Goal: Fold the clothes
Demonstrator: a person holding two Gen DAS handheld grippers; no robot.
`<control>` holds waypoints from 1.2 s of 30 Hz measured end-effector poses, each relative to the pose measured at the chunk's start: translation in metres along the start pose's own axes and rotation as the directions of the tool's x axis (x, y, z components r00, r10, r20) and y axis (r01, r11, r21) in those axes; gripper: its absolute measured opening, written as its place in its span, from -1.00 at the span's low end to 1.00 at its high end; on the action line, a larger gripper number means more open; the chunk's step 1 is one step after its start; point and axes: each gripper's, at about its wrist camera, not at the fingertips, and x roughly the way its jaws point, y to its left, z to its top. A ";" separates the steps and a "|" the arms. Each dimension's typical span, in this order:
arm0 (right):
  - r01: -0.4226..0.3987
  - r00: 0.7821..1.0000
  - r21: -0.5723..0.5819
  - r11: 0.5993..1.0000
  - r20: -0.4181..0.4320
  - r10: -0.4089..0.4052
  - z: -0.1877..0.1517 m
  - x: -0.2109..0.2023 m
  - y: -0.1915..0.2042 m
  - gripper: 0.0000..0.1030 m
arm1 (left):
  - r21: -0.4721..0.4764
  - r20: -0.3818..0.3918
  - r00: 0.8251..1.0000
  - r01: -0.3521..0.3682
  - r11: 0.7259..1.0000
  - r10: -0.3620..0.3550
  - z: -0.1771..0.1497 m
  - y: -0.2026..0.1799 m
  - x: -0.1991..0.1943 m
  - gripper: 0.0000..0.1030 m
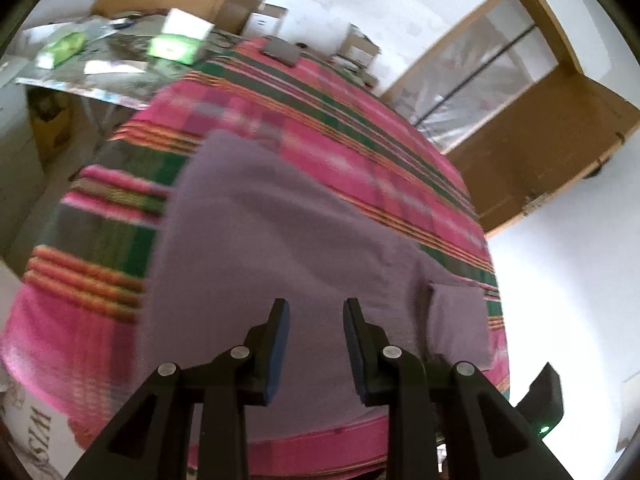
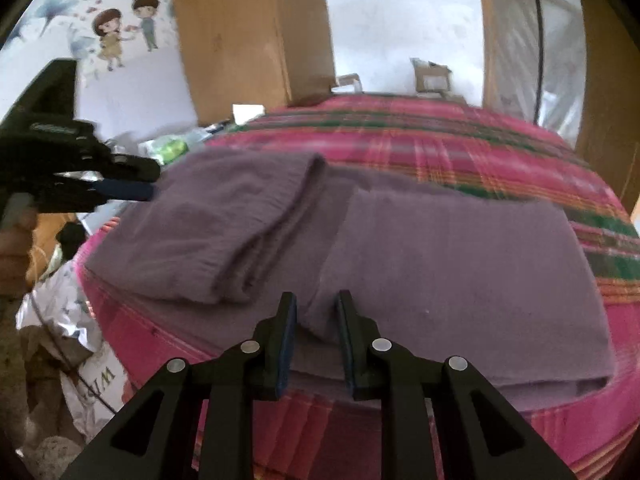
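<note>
A purple garment point(image 2: 400, 248) is spread, partly folded, on the pink plaid bedspread point(image 1: 340, 120). Left gripper point(image 1: 316, 308) is held above it, jaws apart, empty. Right gripper point(image 2: 316, 300) is open too, nothing gripped, at the garment's near edge.

garment point(image 2: 400, 248) on bedspread point(image 2: 440, 140), boxes point(image 2: 430, 76) behind
</note>
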 end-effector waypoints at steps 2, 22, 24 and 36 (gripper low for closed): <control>0.012 1.000 -0.005 1.000 0.002 -0.012 0.001 -0.001 0.001 -0.59 | -0.039 0.022 1.000 -0.007 0.999 0.008 -0.001 0.016 -0.008 -0.46; -0.180 0.980 -0.258 0.949 0.033 0.195 0.024 0.013 0.114 -0.35 | -0.189 -0.012 1.000 0.000 0.982 -0.002 -0.014 0.098 -0.016 -0.34; -0.194 0.978 -0.279 0.940 0.022 0.208 0.023 0.018 0.123 -0.26 | -0.200 -0.025 0.999 0.038 0.979 -0.044 -0.014 0.102 -0.016 -0.34; -0.252 0.962 -0.430 0.867 -0.013 0.273 0.016 0.032 0.174 0.07 | -0.212 -0.107 0.980 0.139 0.967 -0.165 -0.011 0.101 -0.008 -0.34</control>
